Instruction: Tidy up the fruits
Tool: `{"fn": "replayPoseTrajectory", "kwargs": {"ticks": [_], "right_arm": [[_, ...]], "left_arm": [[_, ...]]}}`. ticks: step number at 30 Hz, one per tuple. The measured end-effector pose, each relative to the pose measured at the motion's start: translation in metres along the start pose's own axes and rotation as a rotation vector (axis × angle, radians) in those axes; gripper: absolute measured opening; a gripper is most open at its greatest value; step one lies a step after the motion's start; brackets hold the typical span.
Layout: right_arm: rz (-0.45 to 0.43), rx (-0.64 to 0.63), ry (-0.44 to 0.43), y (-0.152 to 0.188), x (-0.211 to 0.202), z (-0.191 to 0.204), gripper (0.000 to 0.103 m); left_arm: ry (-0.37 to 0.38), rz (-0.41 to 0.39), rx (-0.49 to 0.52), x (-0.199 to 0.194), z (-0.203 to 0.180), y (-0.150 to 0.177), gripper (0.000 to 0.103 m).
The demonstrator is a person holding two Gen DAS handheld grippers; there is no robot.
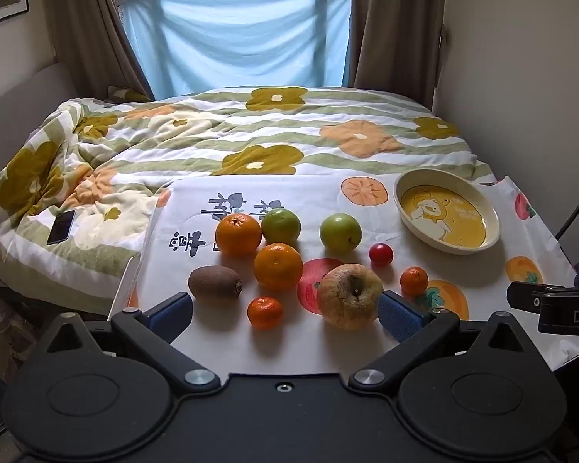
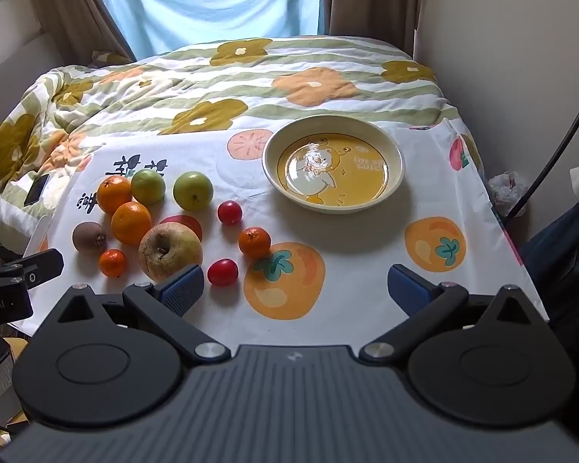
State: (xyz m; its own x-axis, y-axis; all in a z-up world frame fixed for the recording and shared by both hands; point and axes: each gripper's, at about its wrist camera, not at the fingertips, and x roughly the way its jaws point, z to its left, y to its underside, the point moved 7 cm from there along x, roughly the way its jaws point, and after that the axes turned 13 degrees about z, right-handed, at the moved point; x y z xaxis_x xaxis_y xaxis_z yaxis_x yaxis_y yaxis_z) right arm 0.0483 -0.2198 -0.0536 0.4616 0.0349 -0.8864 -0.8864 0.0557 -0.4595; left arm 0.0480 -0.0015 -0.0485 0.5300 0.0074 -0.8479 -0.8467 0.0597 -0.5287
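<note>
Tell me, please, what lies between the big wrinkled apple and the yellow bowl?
In the right wrist view, a cherry tomato and a small mandarin lie between the apple and the bowl.

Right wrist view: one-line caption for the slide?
Open right gripper above a fruit-print cloth: empty yellow-centred ceramic dish far right, assorted loose fruit left, wrinkled yellowish apple nearest.

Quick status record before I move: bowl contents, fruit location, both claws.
bowl: nothing in it, at the cloth's far right
fruit: all loose on the cloth, left of the bowl
nearest fruit: wrinkled apple, cherry tomato
left claw: open, holds nothing
right claw: open, holds nothing
</note>
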Motion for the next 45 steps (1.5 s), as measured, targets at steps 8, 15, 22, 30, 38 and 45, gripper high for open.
{"fn": "replayPoseTrajectory", "kwargs": {"ticks": [8, 15, 22, 30, 38, 45], "right_arm": [[0.000, -0.004, 0.004, -0.0001, -0.0005, 0.0006, 0.103], [-0.005, -0.001, 0.007, 0.0002, -0.0017, -0.0002, 0.103], [-0.004, -0.003, 0.007, 0.0004, -0.0022, 0.0003, 0.103], [-0.004, -0.005, 0.007, 0.0006, -0.0019, 0.0016, 0.103], [-0.005, -0.006, 0.006, 0.0008, -0.0021, 0.0016, 0.103], [-0.005, -0.003, 0.004, 0.0010, -0.0019, 0.0019, 0.103]], "left_arm": [[0.005, -0.014, 0.004, -0.0040, 0.0038, 0.0060, 0.103], [-0.001, -0.008, 0.006, -0.0045, 0.0030, 0.0014, 0.103], [-0.003, -0.009, 0.005, -0.0064, 0.0030, -0.0002, 0.103], [-0.007, -0.010, 0.004, -0.0081, 0.0037, -0.0011, 0.103], [-0.005, -0.011, 0.003, -0.0089, 0.0043, -0.0007, 0.103], [-0.005, -0.012, 0.001, -0.0101, 0.0050, -0.0008, 0.103]]}}
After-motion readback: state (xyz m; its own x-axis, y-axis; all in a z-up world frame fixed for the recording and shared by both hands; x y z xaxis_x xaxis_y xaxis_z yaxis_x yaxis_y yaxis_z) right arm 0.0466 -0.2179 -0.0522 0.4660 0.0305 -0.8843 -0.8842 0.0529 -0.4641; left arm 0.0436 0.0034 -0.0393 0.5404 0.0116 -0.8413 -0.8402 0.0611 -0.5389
